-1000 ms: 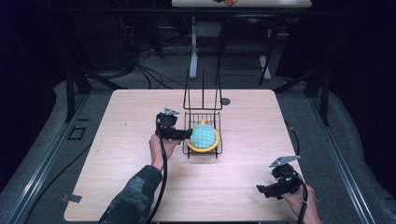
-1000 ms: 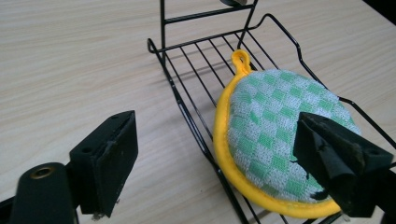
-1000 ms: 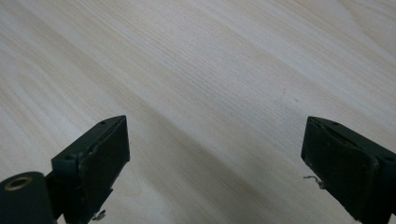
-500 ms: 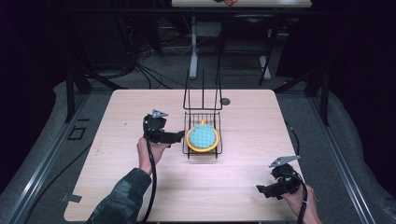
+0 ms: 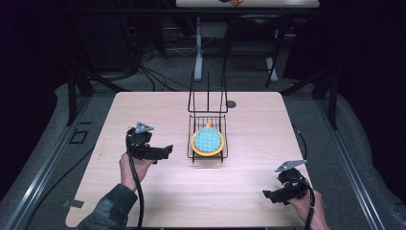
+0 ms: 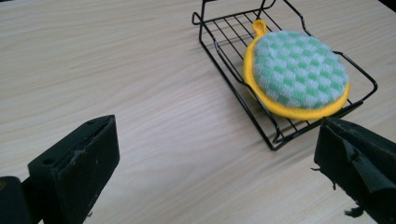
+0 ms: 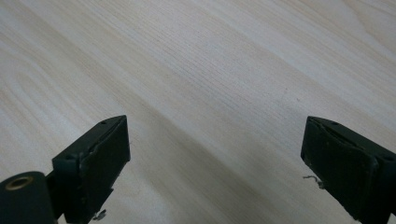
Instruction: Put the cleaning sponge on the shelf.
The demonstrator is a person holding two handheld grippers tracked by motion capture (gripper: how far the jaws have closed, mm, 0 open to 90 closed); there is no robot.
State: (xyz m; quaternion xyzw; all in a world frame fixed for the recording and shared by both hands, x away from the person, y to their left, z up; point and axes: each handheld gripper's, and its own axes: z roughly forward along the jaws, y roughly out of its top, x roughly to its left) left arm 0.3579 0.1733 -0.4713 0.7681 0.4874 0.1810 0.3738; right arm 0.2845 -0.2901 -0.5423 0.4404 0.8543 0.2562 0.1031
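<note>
High view: with nothing between them, the left gripper's (image 5: 163,151) jaws have just been opening, left of the round pot holder (image 5: 207,141) lying in the wire rack (image 5: 194,152) mid-table, while the right gripper (image 5: 270,195), jaws wide and empty, rests at the table's (image 5: 249,112) near right edge.

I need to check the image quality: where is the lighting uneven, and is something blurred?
High view: the table is lit, the surroundings are dark. Left gripper view: the pad in the wire basket is sharp, the near jaws slightly soft. Right gripper view: a soft shadow band crosses the wood diagonally.
</note>
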